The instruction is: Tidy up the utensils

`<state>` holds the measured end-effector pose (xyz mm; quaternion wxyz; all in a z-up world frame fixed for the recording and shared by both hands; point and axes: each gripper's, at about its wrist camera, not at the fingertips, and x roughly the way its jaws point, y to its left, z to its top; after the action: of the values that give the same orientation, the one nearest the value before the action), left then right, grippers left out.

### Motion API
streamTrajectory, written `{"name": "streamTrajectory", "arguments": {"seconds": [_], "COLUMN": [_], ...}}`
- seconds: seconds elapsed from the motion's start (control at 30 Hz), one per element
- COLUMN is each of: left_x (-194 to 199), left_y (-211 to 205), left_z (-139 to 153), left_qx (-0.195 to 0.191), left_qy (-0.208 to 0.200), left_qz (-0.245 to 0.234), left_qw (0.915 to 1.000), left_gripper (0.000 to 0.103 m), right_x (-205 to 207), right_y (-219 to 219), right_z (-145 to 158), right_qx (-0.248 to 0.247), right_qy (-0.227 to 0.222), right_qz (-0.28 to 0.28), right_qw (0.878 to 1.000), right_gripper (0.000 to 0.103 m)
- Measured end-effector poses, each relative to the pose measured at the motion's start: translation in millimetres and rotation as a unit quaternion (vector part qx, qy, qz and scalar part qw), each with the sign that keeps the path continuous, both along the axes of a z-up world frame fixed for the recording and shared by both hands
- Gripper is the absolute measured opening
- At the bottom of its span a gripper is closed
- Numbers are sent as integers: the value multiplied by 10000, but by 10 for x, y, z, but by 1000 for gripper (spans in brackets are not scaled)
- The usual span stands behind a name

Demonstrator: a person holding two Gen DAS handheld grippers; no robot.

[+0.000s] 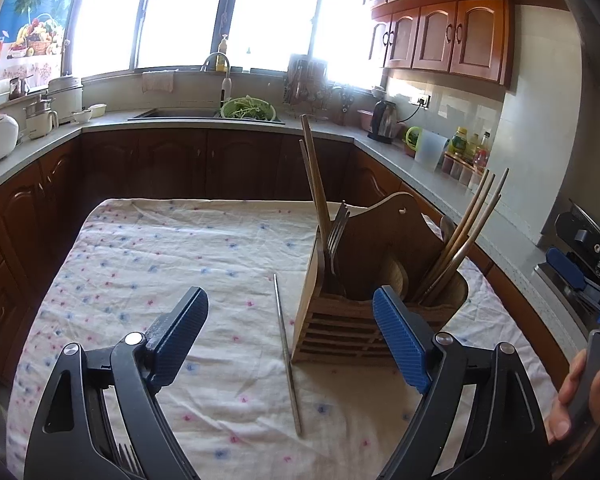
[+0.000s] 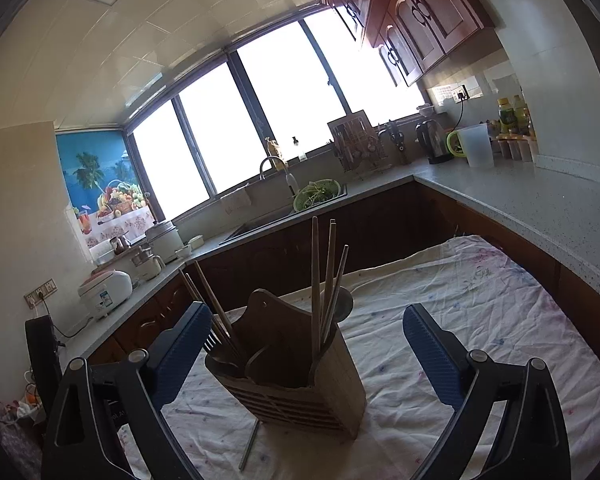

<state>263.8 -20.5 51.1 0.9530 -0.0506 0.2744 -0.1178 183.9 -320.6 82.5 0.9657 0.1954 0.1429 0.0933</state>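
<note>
**Both sets of fingers wide, one chopstick left out**

Fingers [image 1: 178,336] of the left gripper [image 1: 290,340] are spread wide with nothing between the pads; the right gripper [image 2: 312,356] is spread just as wide and equally empty. No earlier frame is given, so only this stance can be stated.

The table [image 1: 140,240], covered by a flowered cloth, is seen from its near edge. The wooden holder [image 1: 364,280] stands toward the right side of the table, well in from the far edge. Wooden chopsticks [image 1: 314,184] are stood in its left compartment beside forks [image 1: 336,224], and more chopsticks [image 1: 464,232] lean in its right compartment. A single metal chopstick [image 1: 286,356] is laid flat on the cloth, just beside the holder's left wall, pointing toward the near edge. A fork is glimpsed at the near edge under the left gripper.

The task is judged nearly done. Risks from here: the thin, smooth chopstick may slip or roll when pinched off soft cloth; the cloth may be caught in the pads and dragged; the light holder may be knocked or tipped by a finger passing close to its wall.
</note>
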Motion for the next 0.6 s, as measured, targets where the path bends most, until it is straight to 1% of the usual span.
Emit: {"name": "streamTrajectory", "arguments": {"seconds": [0.17, 0.33, 0.5, 0.6], "left_x": [-189, -479, -846, -1050], "left_y": [87, 174, 265, 325], "left_z": [28, 72, 85, 88], "left_qx": [-43, -45, 32, 65], "left_qy": [-37, -150, -308, -413], "left_qz": [48, 82, 113, 164], "left_qw": [10000, 9998, 9995, 9990], "left_gripper": [88, 91, 98, 99], "right_x": [-151, -366, -646, -831], "right_y": [25, 109, 222, 276], "right_z": [16, 17, -28, -60], "right_qx": [-29, -135, -380, -552], "right_qy": [4, 19, 30, 19], "right_qz": [36, 154, 306, 362], "right_qw": [10000, 9998, 9988, 9978], "right_gripper": [98, 98, 98, 99]}}
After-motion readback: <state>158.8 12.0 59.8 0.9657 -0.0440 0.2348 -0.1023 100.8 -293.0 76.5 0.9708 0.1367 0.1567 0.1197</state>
